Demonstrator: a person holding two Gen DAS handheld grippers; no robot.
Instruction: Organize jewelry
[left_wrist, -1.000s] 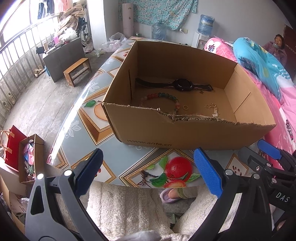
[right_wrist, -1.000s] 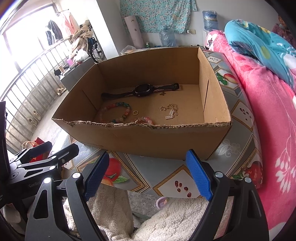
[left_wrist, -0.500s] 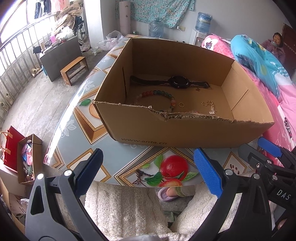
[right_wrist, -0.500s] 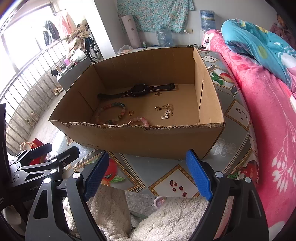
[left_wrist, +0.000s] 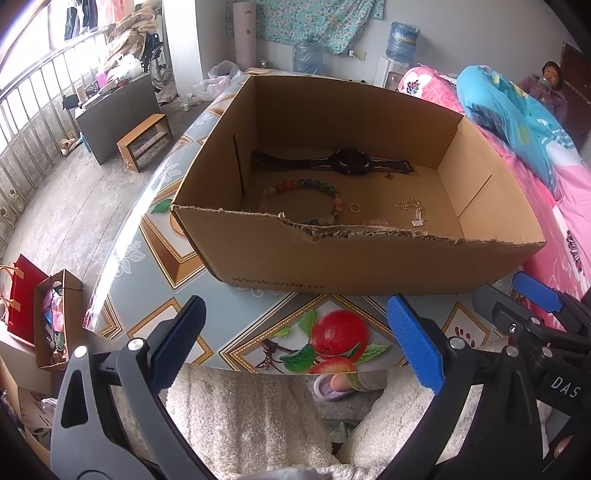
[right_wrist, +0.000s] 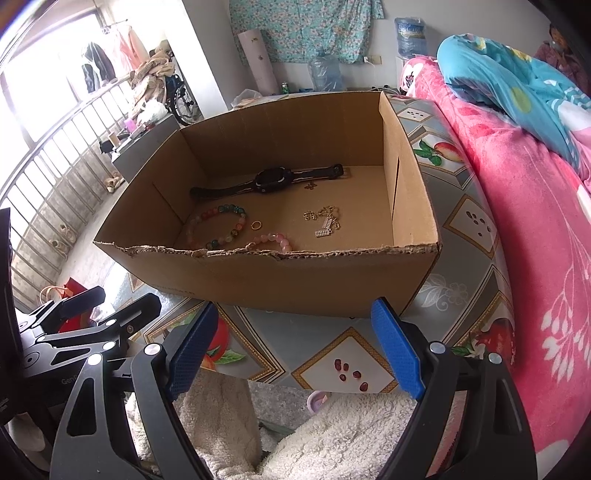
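An open cardboard box (left_wrist: 369, 262) (right_wrist: 288, 277) stands on the patterned table. Inside lie a black watch (left_wrist: 347, 162) (right_wrist: 271, 181), a multicoloured bead bracelet (left_wrist: 317, 192) (right_wrist: 221, 225), a pink bead bracelet (right_wrist: 275, 240), a gold ring (left_wrist: 355, 207) (right_wrist: 256, 224) and a gold chain with a tag (left_wrist: 413, 210) (right_wrist: 327, 221). My left gripper (left_wrist: 295, 343) stands open over the table's near edge, short of the box. My right gripper (right_wrist: 295, 354) is open too, nothing between its blue pads, also in front of the box.
A pink bed with a blue quilt (right_wrist: 517, 96) borders the table on the right. A person sits at the far right (left_wrist: 550, 88). White fluffy fabric (left_wrist: 240, 417) lies below the grippers. A railing, a bench (left_wrist: 146, 140) and bags (left_wrist: 22, 295) stand left.
The left wrist view has pulled back slightly, so the box sits a little higher and farther. Both grippers stay open; the jewelry in the box has not moved.
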